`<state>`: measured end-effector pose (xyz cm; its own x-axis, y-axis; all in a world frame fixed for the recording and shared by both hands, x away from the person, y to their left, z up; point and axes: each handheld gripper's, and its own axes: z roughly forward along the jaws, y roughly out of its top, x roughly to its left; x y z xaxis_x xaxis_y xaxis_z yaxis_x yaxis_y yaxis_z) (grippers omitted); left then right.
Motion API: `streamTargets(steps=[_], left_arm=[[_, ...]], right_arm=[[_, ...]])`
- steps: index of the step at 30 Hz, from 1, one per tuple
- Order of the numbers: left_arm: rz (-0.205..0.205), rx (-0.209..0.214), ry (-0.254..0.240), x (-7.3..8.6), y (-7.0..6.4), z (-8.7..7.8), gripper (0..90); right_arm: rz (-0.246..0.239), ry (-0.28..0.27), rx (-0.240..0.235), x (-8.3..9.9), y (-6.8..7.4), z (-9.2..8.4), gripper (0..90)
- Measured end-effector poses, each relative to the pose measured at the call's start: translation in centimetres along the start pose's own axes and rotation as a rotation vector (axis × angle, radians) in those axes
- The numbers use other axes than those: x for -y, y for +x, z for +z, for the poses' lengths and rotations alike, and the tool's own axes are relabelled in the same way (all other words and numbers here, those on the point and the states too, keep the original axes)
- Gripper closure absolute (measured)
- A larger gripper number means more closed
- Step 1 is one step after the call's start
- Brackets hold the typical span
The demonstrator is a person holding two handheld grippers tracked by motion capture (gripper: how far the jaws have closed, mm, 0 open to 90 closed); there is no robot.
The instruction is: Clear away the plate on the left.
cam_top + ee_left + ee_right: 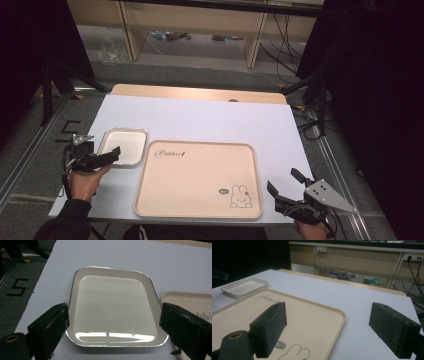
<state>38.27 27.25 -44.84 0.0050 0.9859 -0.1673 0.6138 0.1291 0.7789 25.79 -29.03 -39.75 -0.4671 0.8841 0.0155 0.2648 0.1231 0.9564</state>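
Since the left gripper [111, 155] is poised right at the small white dish [123, 145], the coming move is judged to turn on how that dish lies between its jaws. Taking the beige rabbit tray [197, 180] as landmark, the dish is seen just beside the tray's far left corner, close to it, though contact cannot be made out. In the left gripper view the jaws are spread wide and nothing is held; the dish [113, 307] lies straight ahead, its near edge level with the jaw tips, and its long axis is pointed away from the tool, so the short width is spanned. Further right, off the tray's near right corner, the right gripper [285, 187] is held over the white table cover [210, 117], also wide open and empty, well apart from the dish. The left hand is therefore judged the nearer one for a grasp.
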Motion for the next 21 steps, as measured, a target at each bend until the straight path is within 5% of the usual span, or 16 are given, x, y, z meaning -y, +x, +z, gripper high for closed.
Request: streamTargets(steps=[10,19,21], left_arm=[[-0.028,-0.033,0.072,-0.6,1.5,2.4,11.2],[-0.064,-0.055,0.102,-1.1,3.2,3.5,24.9],[-0.114,-0.075,0.101,-1.0,3.4,4.0,29.1]], right_arm=[[-0.009,-0.016,0.010,0.1,-0.1,0.1,15.2],[-0.011,-0.017,0.008,0.1,-0.1,0.1,15.2],[-0.010,-0.015,0.008,0.1,-0.1,0.1,15.2]])
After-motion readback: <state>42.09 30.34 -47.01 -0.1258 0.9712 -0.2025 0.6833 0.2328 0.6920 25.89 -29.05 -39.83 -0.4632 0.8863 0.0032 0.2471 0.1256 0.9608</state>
